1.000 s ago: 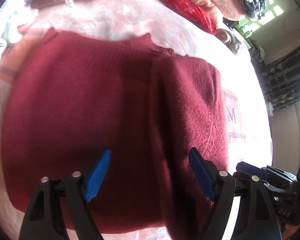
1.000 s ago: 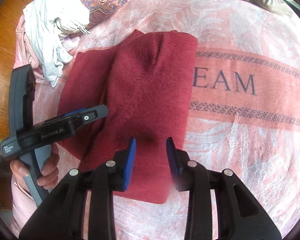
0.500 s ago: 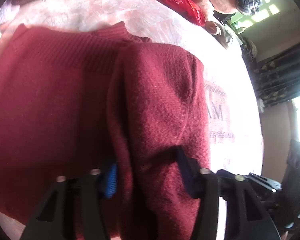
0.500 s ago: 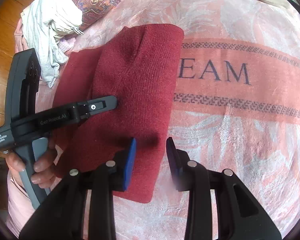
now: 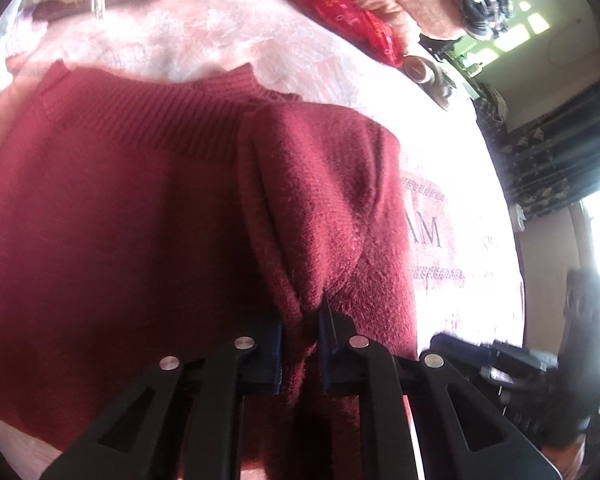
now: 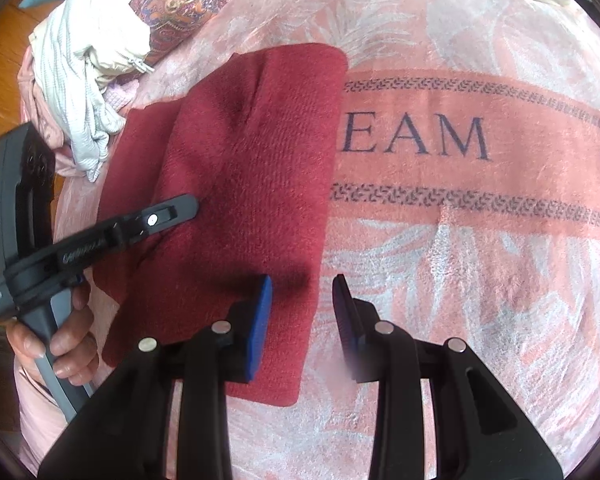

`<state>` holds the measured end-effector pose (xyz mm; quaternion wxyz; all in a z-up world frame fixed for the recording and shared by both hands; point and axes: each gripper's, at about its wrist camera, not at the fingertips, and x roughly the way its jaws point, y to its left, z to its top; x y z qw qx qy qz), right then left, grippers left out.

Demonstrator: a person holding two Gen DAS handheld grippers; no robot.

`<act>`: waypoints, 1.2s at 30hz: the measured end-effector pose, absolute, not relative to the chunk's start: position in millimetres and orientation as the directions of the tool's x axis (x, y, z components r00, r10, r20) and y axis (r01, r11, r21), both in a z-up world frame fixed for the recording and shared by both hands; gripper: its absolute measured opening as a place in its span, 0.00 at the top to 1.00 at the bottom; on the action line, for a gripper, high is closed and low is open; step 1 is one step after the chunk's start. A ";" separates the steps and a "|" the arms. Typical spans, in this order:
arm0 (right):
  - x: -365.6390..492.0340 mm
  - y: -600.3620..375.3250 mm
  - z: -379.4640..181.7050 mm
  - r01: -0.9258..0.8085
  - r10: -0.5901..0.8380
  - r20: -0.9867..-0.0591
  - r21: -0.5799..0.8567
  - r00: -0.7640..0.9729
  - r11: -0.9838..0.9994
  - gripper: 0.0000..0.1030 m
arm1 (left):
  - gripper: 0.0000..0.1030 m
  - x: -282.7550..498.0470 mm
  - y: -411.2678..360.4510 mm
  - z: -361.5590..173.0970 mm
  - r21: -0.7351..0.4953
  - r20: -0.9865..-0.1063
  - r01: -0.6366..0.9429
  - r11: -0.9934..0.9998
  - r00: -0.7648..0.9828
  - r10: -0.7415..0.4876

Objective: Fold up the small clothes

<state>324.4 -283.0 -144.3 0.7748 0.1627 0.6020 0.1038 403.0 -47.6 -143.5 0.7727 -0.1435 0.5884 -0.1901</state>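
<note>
Pinching a raised ridge of the maroon sweater (image 5: 204, 216) lying on the pink blanket (image 6: 460, 280), the left claw (image 5: 300, 340) has just been closing on it, probably to lift that fold, while the right claw (image 6: 302, 308) hovers released, straddling the sweater's edge.

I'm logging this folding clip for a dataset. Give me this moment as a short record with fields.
garment: maroon sweater, partly folded, one side laid over the middle
surface: pink blanket printed with letters
left gripper: jaws have just been closing, now pinching a fold of the sweater
right gripper: open, empty, straddling the sweater's right edge
nearby: pile of other clothes at the far left
</note>
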 end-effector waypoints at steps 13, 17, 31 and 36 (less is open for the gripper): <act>336.4 -254.0 -140.8 -0.005 0.396 -0.883 0.408 0.252 0.913 0.69 | 0.88 403.0 26.0 -81.9 -0.456 -0.814 0.120 0.882 0.345 -0.468; 338.8 -233.9 -140.4 -0.049 0.419 -0.876 0.420 0.237 0.906 0.69 | 0.88 407.0 62.7 -69.1 -0.432 -0.820 0.106 0.896 0.367 -0.439; 342.8 -180.9 -164.0 -0.121 0.435 -0.886 0.420 0.160 0.899 0.69 | 0.87 413.7 152.3 -138.5 -0.394 -0.868 -0.008 0.919 0.331 -0.370; 343.5 -172.9 -175.9 -0.109 0.414 -0.898 0.401 0.151 0.909 0.69 | 0.84 411.5 156.7 -149.4 -0.406 -0.866 -0.023 0.913 0.328 -0.377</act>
